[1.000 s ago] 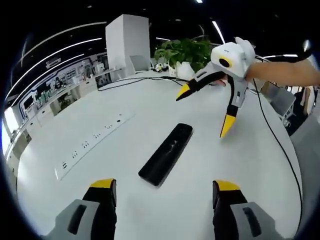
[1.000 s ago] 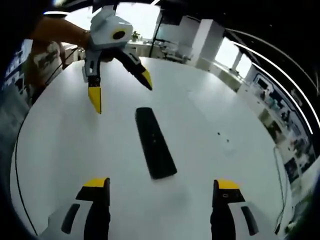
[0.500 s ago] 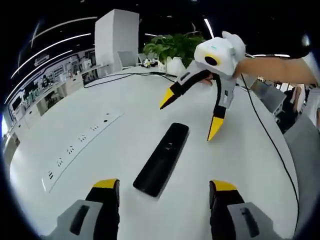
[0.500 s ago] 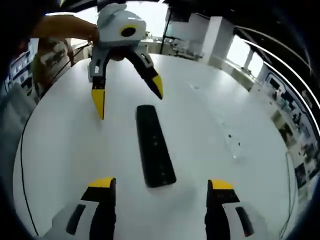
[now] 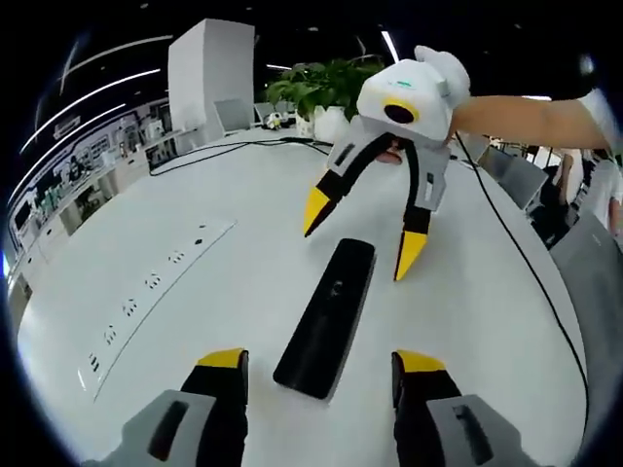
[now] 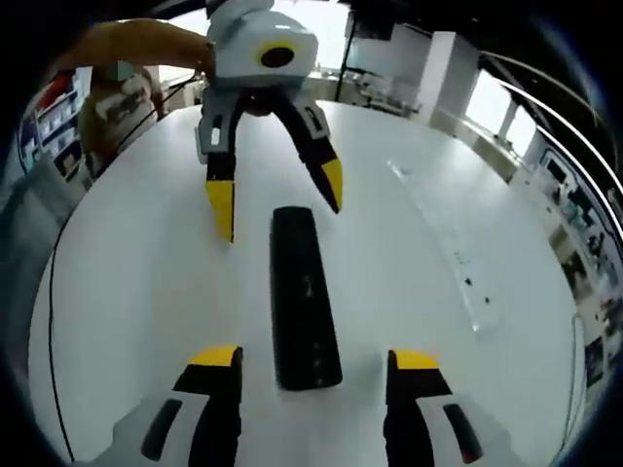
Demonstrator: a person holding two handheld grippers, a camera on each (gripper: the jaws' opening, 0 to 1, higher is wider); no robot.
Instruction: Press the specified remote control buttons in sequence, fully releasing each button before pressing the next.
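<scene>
The black remote [image 5: 327, 316] lies flat on the white tabletop [image 5: 195, 321], well in from every edge, bare surface all round it. My left tongs [image 5: 316, 365] sit spread apart at its near end, touching nothing — my right tongs [image 6: 311, 362] likewise, released, at the opposite end.

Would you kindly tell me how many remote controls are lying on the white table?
1. The black remote control lies flat on the white table, between the two open grippers, lengthwise toward each.
</scene>
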